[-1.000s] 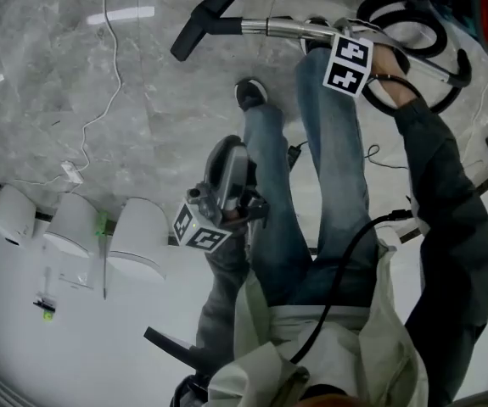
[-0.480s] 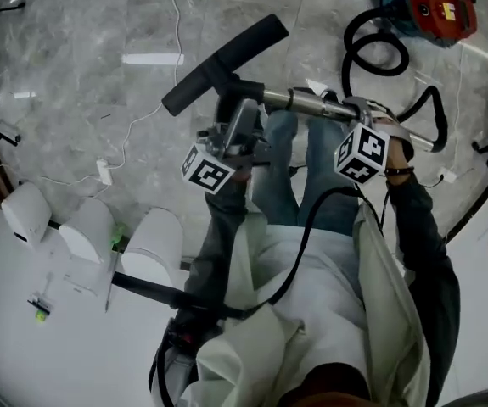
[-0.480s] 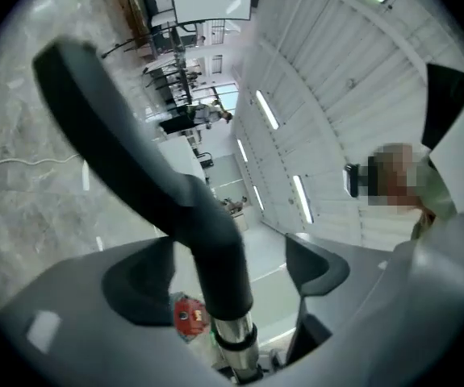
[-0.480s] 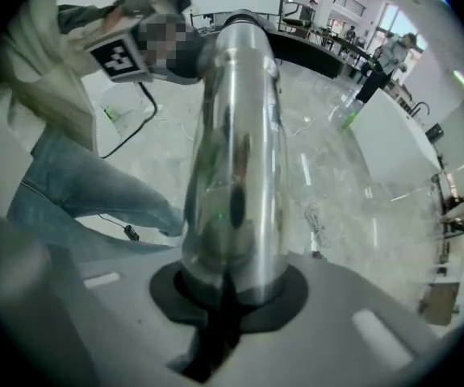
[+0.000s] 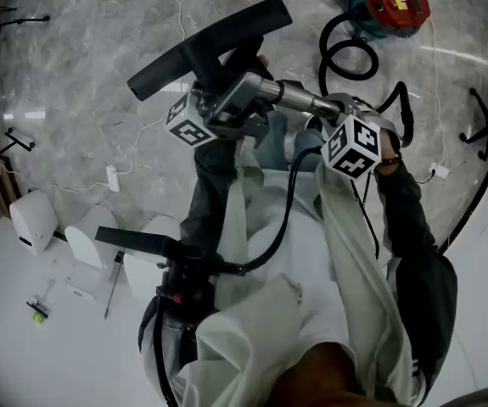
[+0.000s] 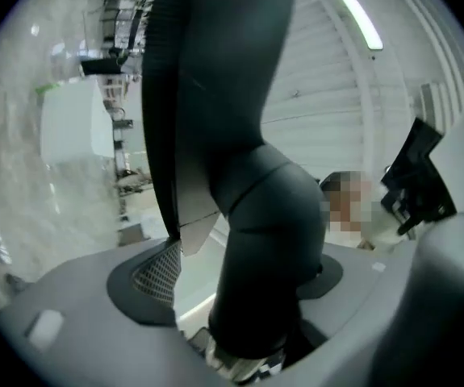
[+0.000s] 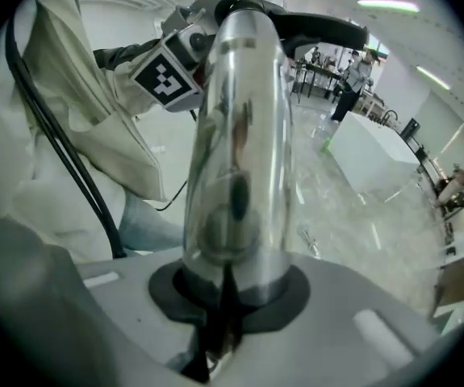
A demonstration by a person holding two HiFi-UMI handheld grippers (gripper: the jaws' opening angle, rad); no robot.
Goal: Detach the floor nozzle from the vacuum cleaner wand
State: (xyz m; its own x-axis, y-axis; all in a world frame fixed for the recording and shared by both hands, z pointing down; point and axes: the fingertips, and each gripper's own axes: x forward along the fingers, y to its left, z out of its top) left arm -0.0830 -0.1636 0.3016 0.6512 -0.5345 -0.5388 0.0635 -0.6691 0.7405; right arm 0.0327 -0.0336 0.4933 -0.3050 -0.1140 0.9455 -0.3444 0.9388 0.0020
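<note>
Floor nozzle (image 5: pixel 201 45) sits, seemingly loose, between just-opened jaws of left gripper (image 5: pixel 235 91); right gripper (image 5: pixel 343 111) clamps wand (image 5: pixel 299 98).

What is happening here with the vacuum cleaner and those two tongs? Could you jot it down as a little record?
Setting: a person stands on a grey marble floor
Left tongs: have just been opening; the neck of the floor nozzle stands between them, not squeezed
Right tongs: clamped on the shiny wand
Nozzle: looks still joined to the wand's end, held up off the floor
Vacuum cleaner body: red-topped, on the floor further off
Hose: black, looped beside the body
</note>
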